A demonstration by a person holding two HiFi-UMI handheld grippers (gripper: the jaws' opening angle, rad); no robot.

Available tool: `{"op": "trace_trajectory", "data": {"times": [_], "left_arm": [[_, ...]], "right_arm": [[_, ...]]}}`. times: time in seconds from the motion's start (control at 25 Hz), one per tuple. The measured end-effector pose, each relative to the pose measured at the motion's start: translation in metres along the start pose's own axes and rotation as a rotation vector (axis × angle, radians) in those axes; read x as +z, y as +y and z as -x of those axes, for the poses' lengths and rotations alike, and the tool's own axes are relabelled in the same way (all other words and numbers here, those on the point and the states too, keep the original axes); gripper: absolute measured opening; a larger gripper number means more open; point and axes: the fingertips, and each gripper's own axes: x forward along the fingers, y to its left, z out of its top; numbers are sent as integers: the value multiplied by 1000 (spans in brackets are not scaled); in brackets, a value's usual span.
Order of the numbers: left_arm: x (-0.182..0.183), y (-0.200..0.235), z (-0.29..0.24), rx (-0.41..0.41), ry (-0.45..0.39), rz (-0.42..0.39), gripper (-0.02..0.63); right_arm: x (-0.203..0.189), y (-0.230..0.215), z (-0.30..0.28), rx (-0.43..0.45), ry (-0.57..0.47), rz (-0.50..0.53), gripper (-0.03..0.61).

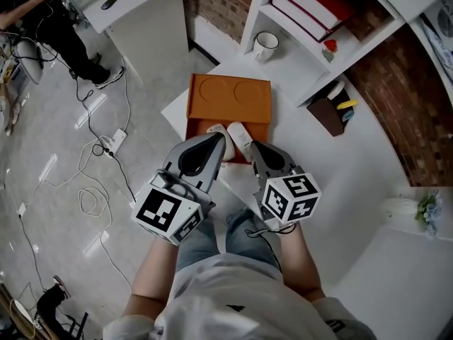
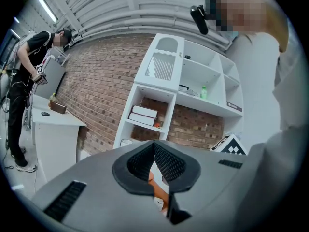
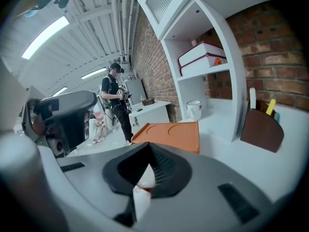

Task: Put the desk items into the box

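I note: red-and-white books (image 1: 311, 6) stacked flat in white shelving unit (image 1: 249, 13); white power strip (image 1: 113, 142) on grey floor (image 1: 56, 190); red brick wall (image 1: 226, 2) behind.

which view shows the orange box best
The head view: the orange box shows from above, nearly whole, round recesses plain. The right gripper view shows its top aslant; the left gripper view only an orange sliver past the jaws.

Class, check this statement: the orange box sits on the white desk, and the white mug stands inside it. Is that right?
Not quite. The orange box does sit on the white desk, but the white mug stands outside it, in the shelf bay beyond, as the head view shows.
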Motion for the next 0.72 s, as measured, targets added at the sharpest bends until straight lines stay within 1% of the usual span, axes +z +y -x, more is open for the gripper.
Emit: {"op": "trace_trajectory", "data": {"times": [0.72], "left_arm": [[-4,-43,-23,-167,38,-34,12]], "right_arm": [[34,2,55,-59,-173,-11,8]]}}
